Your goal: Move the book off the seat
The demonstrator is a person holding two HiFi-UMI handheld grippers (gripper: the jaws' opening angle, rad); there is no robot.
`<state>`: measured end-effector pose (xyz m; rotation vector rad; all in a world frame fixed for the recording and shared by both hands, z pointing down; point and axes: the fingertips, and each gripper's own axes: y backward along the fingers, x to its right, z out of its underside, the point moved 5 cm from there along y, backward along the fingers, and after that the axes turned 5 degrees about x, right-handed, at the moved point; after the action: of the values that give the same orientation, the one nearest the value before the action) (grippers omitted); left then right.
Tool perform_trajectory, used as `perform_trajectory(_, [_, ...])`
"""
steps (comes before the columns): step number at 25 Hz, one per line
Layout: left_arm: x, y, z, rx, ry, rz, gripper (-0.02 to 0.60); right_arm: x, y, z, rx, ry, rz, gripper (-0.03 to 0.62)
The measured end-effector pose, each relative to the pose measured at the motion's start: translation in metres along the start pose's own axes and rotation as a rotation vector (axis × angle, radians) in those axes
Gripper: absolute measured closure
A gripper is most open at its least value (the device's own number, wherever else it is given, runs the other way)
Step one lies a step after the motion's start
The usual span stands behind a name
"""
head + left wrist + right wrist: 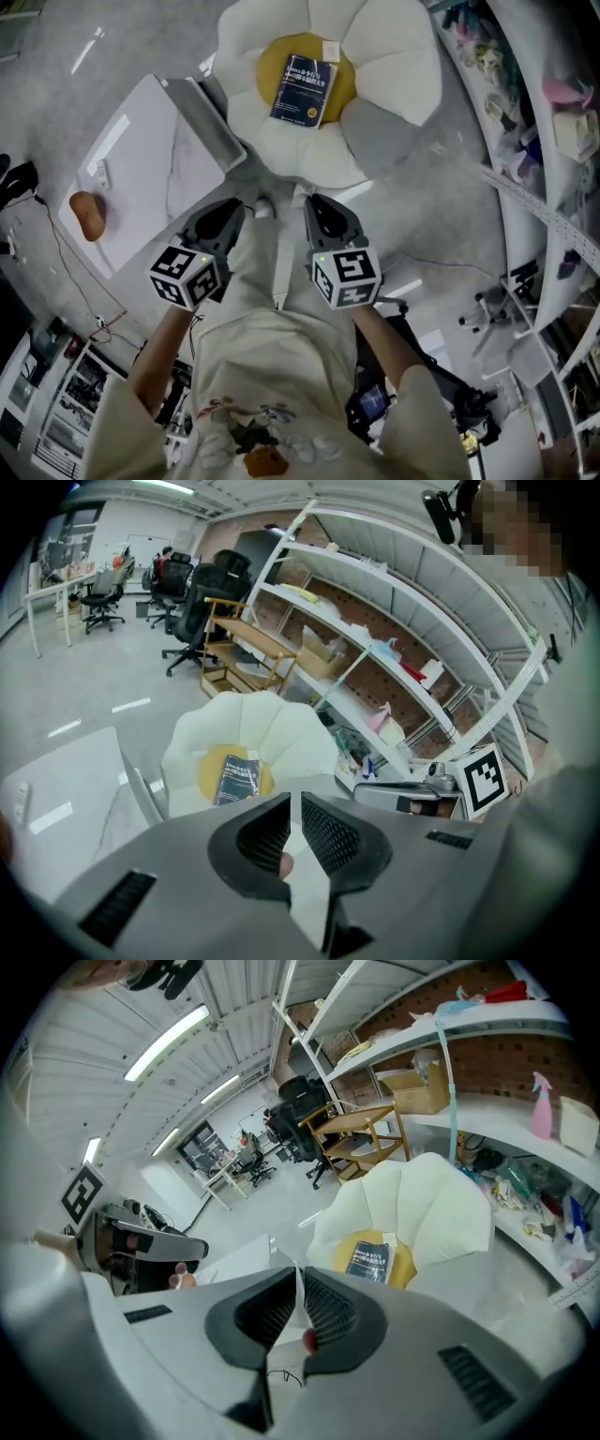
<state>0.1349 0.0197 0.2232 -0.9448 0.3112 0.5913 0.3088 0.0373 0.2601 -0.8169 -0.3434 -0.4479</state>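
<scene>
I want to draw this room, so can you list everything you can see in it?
book: one, dark blue, lying on the seat's yellow middle.
seat: one, flower-shaped, white petals and one grey, ahead of the person.
table: one, white, left of the seat.
brown lump: one, at the table's left edge.
shelves: white, along the right, holding small items.
office chairs: several, black, far back.
wooden rack: one, light brown, behind the seat.
left gripper: one, grey and black, jaws shut, empty.
right gripper: one, grey and black, jaws shut, empty.
</scene>
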Motion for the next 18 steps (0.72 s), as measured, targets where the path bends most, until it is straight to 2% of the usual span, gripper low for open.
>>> perform_trajectory(3, [-0.012, -0.030, 0.002, -0.011, -0.029, 0.003, 0.561, 0.017, -0.022, 0.007, -0.012, -0.005, 0.010, 0.579])
perform_trajectory(7, [-0.036, -0.070, 0.014, -0.044, -0.058, -0.005, 0.552, 0.042, -0.060, 0.025, -0.036, -0.041, 0.011, 0.514])
perform_trajectory(9, [-0.050, -0.092, 0.020, -0.052, -0.100, -0.001, 0.533, 0.054, -0.081, 0.034, -0.039, -0.044, 0.012, 0.490])
perform_trajectory(11, [-0.061, -0.116, 0.026, -0.048, -0.123, 0.014, 0.500, 0.068, -0.102, 0.041, -0.033, -0.045, 0.016, 0.471])
perform_trajectory(16, [-0.091, -0.166, 0.050, -0.091, -0.083, 0.047, 0.418, 0.099, -0.143, 0.068, -0.045, -0.112, 0.059, 0.407])
perform_trajectory(18, [-0.105, -0.185, 0.059, -0.110, -0.063, 0.061, 0.359, 0.108, -0.159, 0.077, -0.056, -0.112, 0.065, 0.376])
